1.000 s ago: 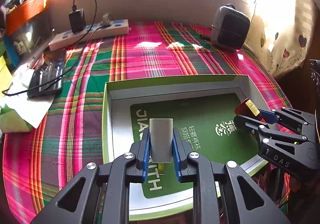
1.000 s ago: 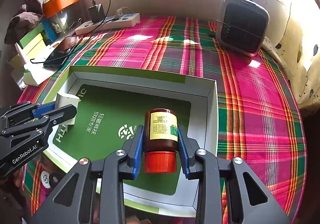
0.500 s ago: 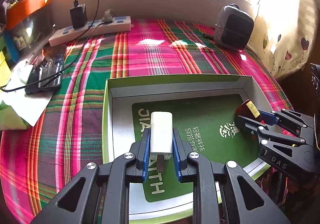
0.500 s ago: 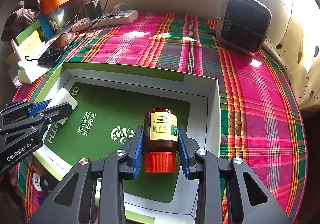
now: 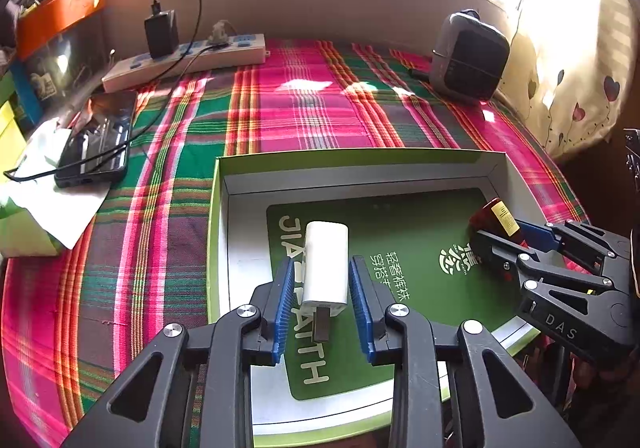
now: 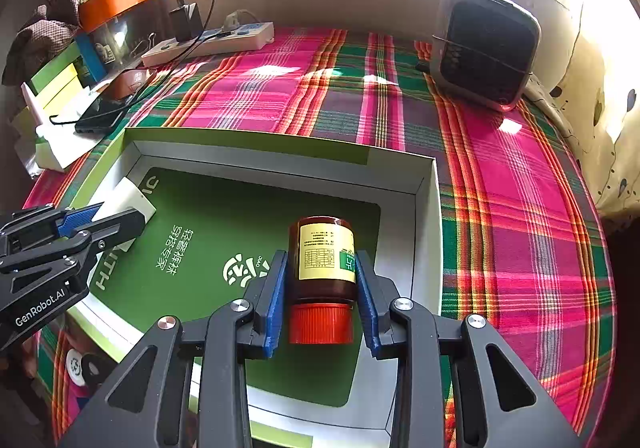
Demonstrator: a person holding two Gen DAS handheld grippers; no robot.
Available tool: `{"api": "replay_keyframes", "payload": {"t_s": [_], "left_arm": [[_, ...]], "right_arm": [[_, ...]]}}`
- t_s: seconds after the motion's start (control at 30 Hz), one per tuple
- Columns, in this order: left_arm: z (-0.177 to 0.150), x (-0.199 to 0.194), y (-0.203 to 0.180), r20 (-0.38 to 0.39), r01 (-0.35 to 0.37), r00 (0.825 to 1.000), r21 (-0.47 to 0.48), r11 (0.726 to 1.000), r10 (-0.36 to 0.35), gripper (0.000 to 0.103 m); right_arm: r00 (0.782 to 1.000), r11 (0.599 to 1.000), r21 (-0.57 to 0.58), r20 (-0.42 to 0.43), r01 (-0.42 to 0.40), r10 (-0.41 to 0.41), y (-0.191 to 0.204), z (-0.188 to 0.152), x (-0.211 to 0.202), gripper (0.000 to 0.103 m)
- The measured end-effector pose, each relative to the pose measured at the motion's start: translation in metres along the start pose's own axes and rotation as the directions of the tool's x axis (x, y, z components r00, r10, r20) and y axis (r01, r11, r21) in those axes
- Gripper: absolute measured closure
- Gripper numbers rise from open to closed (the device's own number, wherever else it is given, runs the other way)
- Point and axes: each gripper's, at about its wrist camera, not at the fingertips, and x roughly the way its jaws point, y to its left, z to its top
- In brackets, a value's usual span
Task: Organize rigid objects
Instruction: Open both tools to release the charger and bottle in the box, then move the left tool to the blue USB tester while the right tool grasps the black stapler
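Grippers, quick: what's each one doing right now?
Left gripper: jaws just opened, white charger lies loose between them.
Right gripper: shut on brown bottle.

One white charger (image 5: 325,262), one brown bottle (image 6: 325,252) and one shallow box (image 5: 360,159). Behind: one power strip (image 5: 188,57), one phone (image 5: 96,138), one small heater (image 5: 470,56).

Woven plaid cloth (image 5: 312,112); glossy bottle (image 6: 326,252)

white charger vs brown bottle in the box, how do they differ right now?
The white charger is a plain rounded block; the brown bottle is round, labelled, with a red cap. The left claw has just been opening and its pads stand clear of the charger; the right claw pads press the bottle. Both lie inside the green box.
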Motion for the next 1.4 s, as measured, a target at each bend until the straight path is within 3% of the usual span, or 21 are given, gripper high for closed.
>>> {"api": "replay_keyframes", "payload": {"t_s": [0.17, 0.5, 0.9, 1.4], "left_arm": [[-0.004, -0.007, -0.003, 0.01, -0.006, 1.0, 0.003, 1.0, 0.006, 0.071], [-0.015, -0.035, -0.013, 0.065, 0.016, 0.998, 0.007, 1.0, -0.016, 0.064], [-0.038, -0.074, -0.015, 0.129, 0.007, 0.992, -0.01, 1.0, -0.006, 0.061], [-0.084, -0.102, -0.003, 0.134, 0.023, 0.991, -0.055, 0.998, -0.015, 0.06]], "right_arm": [[1.0, 1.0, 0.024, 0.022, -0.019, 0.018, -0.002, -0.003, -0.006, 0.06], [0.997, 0.998, 0.063, 0.081, -0.024, 0.018, -0.006, -0.011, -0.032, 0.053], [0.993, 0.994, 0.108, 0.122, -0.009, -0.004, -0.011, -0.034, -0.061, 0.052], [0.989, 0.984, 0.175, 0.136, 0.035, -0.059, -0.018, -0.081, -0.095, 0.051]]}}
